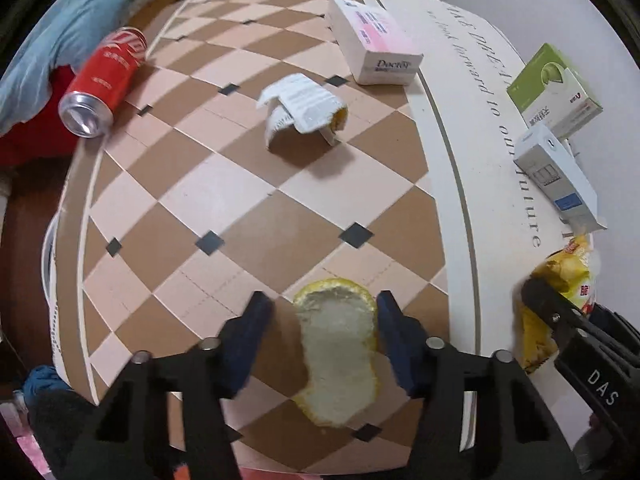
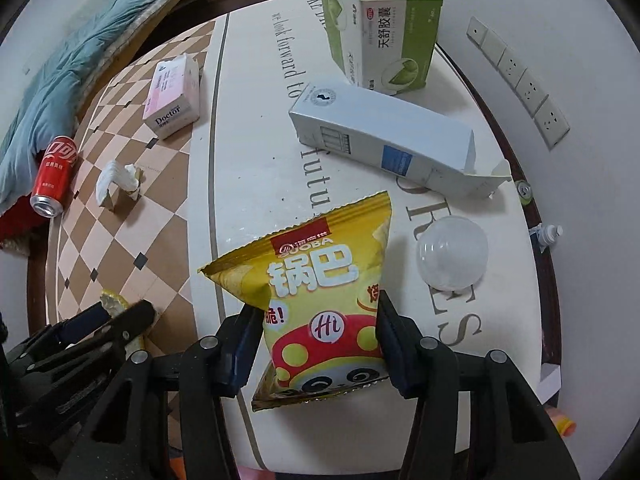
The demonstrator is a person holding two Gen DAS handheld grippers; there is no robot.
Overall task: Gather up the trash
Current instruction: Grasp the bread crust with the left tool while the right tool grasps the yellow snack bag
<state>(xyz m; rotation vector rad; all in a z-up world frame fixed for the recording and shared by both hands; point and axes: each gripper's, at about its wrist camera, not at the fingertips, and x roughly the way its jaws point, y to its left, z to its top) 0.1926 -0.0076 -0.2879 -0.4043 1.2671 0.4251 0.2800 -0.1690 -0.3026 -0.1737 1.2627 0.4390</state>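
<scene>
A yellow citrus peel (image 1: 340,344), white pith up, lies on the checkered table (image 1: 192,196) between the jaws of my left gripper (image 1: 322,308). The right blue pad touches its edge; the left pad stands a little apart, so the gripper is open. My right gripper (image 2: 316,312) is shut on a yellow snack bag (image 2: 320,272), squeezing its lower half from both sides. In the left wrist view the snack bag (image 1: 568,268) shows at the right edge. Other trash: a red soda can (image 1: 104,80) on its side and a crumpled paper (image 1: 300,108).
A pink-and-white box (image 1: 376,44), a green box (image 2: 380,36) and a long grey-white box (image 2: 384,136) with an open flap lie on the table's white part. A clear plastic dome lid (image 2: 452,252) sits beside the bag. A blue blanket (image 1: 80,12) lies past the far left edge.
</scene>
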